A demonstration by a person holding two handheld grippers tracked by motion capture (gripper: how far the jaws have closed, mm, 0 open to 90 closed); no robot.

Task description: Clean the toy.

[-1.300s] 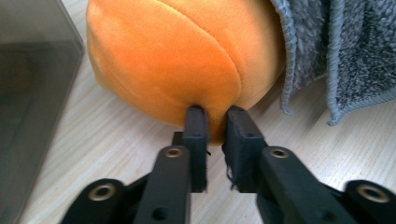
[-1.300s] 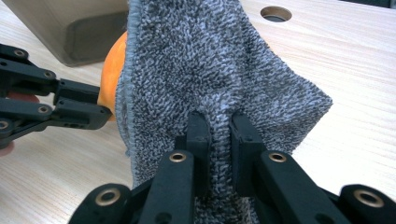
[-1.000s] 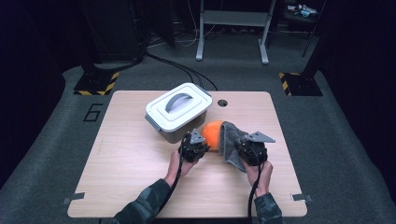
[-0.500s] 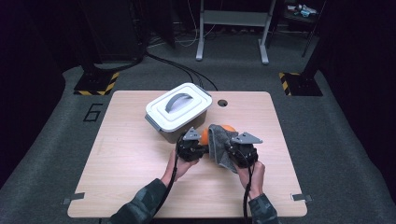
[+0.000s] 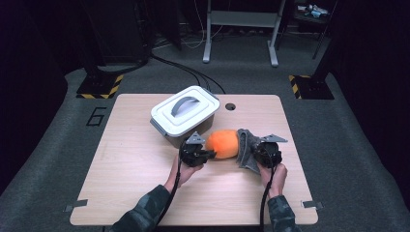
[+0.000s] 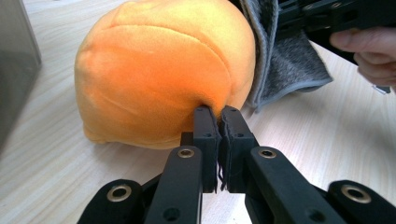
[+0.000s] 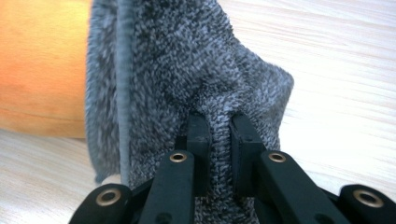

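Orange plush ball (image 6: 159, 79): soft, light; left tool (image 6: 217, 114) pinches its skin, right tool (image 7: 219, 121) clamps grey cloth (image 7: 187, 70).

Dim lab or recording studio, pale wood-grain bench (image 5: 145, 159) on grey carpet floor (image 5: 58, 159), yellow-and-black striped hazard-taped stand bases (image 5: 99, 87), black cables (image 5: 183, 67) trailing across the floor, grey metal frame legs (image 5: 208, 43) behind

The light wooden table (image 5: 135, 159) carries a grey lidded container (image 5: 183, 113), beyond the left gripper (image 5: 205, 153). An orange plush ball (image 5: 223, 143) rests on it between both grippers, a grey towel (image 5: 244, 147) against its right-gripper (image 5: 249, 152) side.
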